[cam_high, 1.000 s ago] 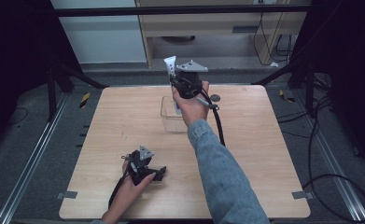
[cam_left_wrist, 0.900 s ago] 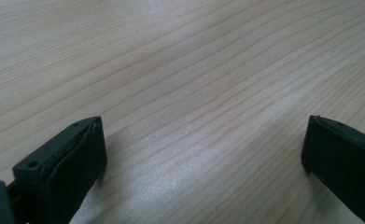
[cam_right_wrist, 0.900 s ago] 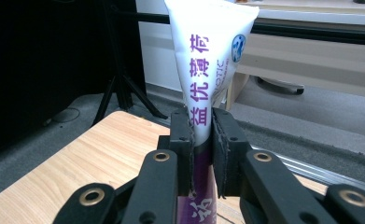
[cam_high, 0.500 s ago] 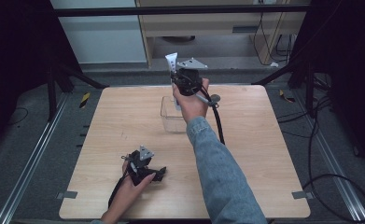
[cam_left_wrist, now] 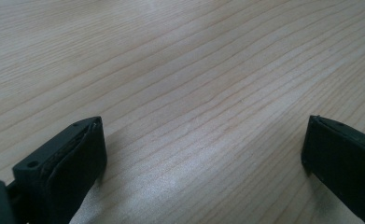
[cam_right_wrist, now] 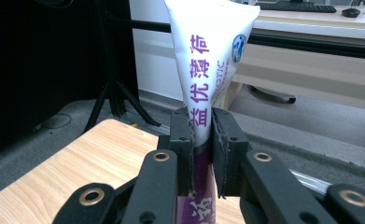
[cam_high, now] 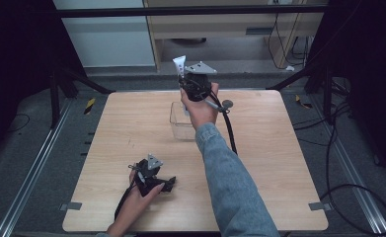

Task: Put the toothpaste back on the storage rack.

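A white tube with purple lettering (cam_right_wrist: 208, 70) stands upright between the jaws of my right gripper (cam_right_wrist: 201, 140), which is shut on its lower part. In the high view that tube (cam_high: 179, 64) sticks up from the right gripper (cam_high: 193, 84), held in the air over the far side of a clear plastic box (cam_high: 180, 123) on the wooden table (cam_high: 289, 163). My left gripper (cam_high: 168, 183) rests on the table near the front left, and its jaws stand wide open over bare wood (cam_left_wrist: 203, 130).
A black cable (cam_high: 230, 133) trails from the right gripper across the table. Dark frame posts and cables stand around the table, with a pale desk (cam_high: 240, 29) beyond the far edge.
The right gripper has lifted the tube slightly higher and farther over the box. The left gripper has stayed put.
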Demonstrator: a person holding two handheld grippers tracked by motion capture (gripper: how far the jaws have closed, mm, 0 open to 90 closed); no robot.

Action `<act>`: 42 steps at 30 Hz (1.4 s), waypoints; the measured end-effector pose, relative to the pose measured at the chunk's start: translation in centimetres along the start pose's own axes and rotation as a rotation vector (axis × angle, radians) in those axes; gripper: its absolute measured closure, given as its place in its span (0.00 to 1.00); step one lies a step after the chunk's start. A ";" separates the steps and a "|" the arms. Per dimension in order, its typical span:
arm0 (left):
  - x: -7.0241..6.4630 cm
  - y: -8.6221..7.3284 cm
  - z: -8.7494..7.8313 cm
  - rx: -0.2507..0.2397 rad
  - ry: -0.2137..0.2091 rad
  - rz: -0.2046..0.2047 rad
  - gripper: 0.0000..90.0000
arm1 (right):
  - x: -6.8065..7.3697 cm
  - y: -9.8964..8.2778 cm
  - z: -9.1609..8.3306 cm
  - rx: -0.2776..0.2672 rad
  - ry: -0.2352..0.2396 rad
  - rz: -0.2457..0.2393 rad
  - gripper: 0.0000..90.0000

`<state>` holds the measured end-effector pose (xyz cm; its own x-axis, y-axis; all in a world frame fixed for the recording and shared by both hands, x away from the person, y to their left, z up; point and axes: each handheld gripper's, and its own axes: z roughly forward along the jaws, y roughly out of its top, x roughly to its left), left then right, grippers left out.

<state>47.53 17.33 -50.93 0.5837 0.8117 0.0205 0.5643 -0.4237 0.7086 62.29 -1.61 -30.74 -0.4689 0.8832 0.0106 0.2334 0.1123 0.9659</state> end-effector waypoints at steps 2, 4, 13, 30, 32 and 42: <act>0.0 0.0 0.0 0.000 0.000 0.000 0.00 | 0.0 -0.3 0.3 0.008 -0.001 -0.008 0.88; 0.0 0.0 0.0 -0.001 0.000 -0.001 0.00 | 0.1 -0.7 0.6 0.013 -0.002 -0.018 0.88; 0.0 0.0 0.0 -0.003 -0.002 -0.002 0.00 | 0.5 -2.7 2.1 0.038 0.002 -0.034 0.88; -0.1 -0.1 0.0 -0.005 -0.004 -0.001 0.00 | 0.4 -5.4 3.1 0.084 -0.013 -0.033 0.88; -0.1 -0.1 0.0 -0.004 -0.004 -0.001 0.00 | 0.4 -5.5 3.2 0.087 -0.013 -0.033 0.88; -0.1 -0.1 0.0 -0.005 -0.004 0.000 0.00 | 0.6 -6.3 3.3 0.109 -0.009 -0.033 0.89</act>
<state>47.45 17.32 -50.96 0.5860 0.8101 0.0171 0.5616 -0.4213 0.7121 63.40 -0.28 -37.68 -0.4706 0.8820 -0.0237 0.3093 0.1901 0.9318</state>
